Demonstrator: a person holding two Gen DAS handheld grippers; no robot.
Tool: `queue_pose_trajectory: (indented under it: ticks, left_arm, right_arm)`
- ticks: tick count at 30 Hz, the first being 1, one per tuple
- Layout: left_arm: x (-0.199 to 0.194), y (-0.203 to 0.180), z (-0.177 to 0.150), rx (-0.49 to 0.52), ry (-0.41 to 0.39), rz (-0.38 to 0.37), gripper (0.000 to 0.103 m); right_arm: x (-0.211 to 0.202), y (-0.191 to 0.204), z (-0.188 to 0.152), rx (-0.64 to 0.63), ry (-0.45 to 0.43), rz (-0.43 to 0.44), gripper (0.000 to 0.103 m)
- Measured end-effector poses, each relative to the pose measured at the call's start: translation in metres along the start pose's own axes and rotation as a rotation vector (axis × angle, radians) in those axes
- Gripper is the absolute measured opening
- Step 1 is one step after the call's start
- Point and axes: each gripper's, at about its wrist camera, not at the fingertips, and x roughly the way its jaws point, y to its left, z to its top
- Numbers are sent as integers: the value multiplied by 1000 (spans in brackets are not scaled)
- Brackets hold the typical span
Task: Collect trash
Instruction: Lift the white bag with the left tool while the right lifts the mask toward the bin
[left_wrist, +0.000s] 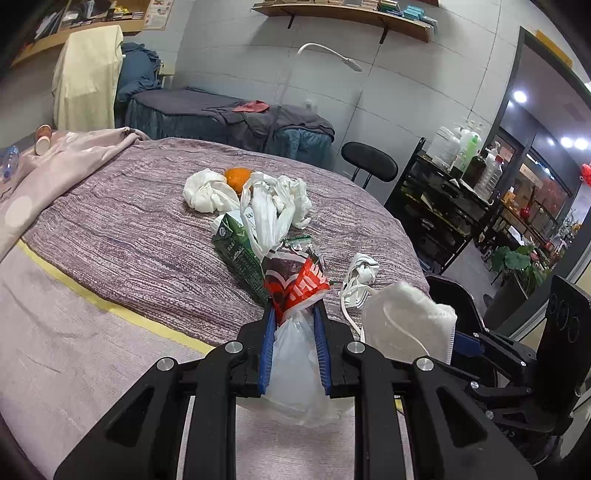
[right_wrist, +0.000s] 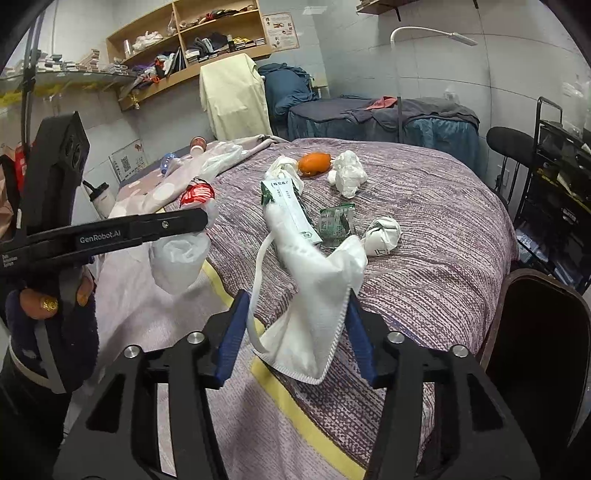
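Trash lies scattered on the bed (right_wrist: 424, 236): a mask (right_wrist: 321, 291) in the right gripper (right_wrist: 295, 325), a carton (right_wrist: 291, 210), a green wrapper (right_wrist: 334, 225), an orange peel (right_wrist: 314, 163) and tissue wads (right_wrist: 347, 173) at the far middle, one more wad (right_wrist: 382, 234) right of the wrapper.

Left gripper (left_wrist: 293, 332) is pressed together on the neck of a white bag (left_wrist: 295, 373), which already has a red wrapper (left_wrist: 295, 282) poking out at the top. In the right view the bag (right_wrist: 177, 258) hangs from that gripper (right_wrist: 201, 221) at near left, over the bed edge. A hand (right_wrist: 48, 299) shows on the grip below.

Right jaws stand spread, the mask hanging between them and draped against the right finger only; pads do not look to be pressing it from both sides. In the left view the mask (left_wrist: 406, 317) sits just right of the bag.

Step, as I judge it: dropping the mask into or beside the bag, mid-task, most trash not yet collected.

Next move likely calls for getting the mask over the bag mouth, which looks pinched nearly closed, so the mouth needs opening first. Risk: mask slips off onto the bed, strap (right_wrist: 258, 288) snags a finger.
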Motion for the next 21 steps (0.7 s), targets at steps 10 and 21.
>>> queue_pose_trajectory:
  ticks: [10, 21]
  left_arm:
    - [-3, -16, 1, 26, -6, -22, 20]
    - [9, -85, 4, 131, -2, -144, 20]
  right_arm:
    - [-27, -40, -5, 119, -79, -53, 13]
    - [-102, -101, -14, 243, -218, -231, 13]
